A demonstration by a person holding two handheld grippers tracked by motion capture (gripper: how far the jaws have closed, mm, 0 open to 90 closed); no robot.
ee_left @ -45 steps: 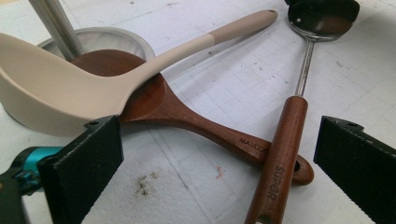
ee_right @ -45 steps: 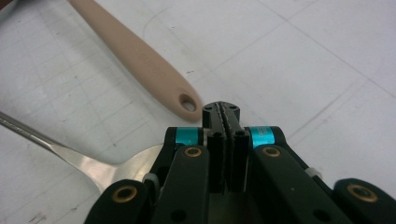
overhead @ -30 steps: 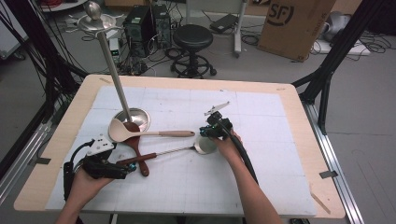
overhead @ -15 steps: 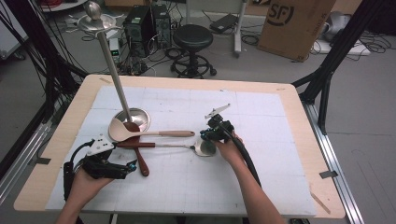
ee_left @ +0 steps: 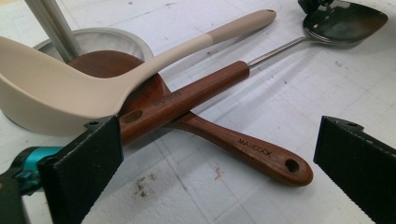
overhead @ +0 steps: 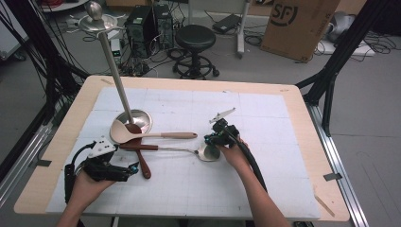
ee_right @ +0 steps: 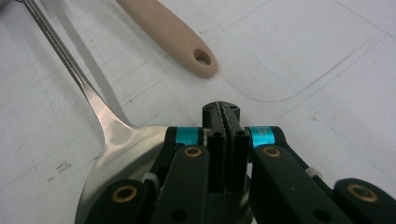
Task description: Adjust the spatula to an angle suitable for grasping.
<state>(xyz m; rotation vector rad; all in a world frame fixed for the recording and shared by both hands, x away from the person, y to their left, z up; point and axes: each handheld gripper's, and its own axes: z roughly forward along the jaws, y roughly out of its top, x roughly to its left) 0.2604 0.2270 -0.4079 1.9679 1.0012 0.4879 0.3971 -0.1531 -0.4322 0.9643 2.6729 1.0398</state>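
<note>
right hand-held gripper [ee_right: 226, 122] pinches steel spatula [ee_right: 116, 154] blade's edge.

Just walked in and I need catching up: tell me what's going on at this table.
A person works at a white-topped table with a claw in each hand. The right claw is shut on the rim of a metal spoon's bowl, which lies flat on the table. The left claw stands open, aimed at the brown wooden handles crossed under a beige ladle, beside the base of a metal stand. Nothing is lifted.
</note>
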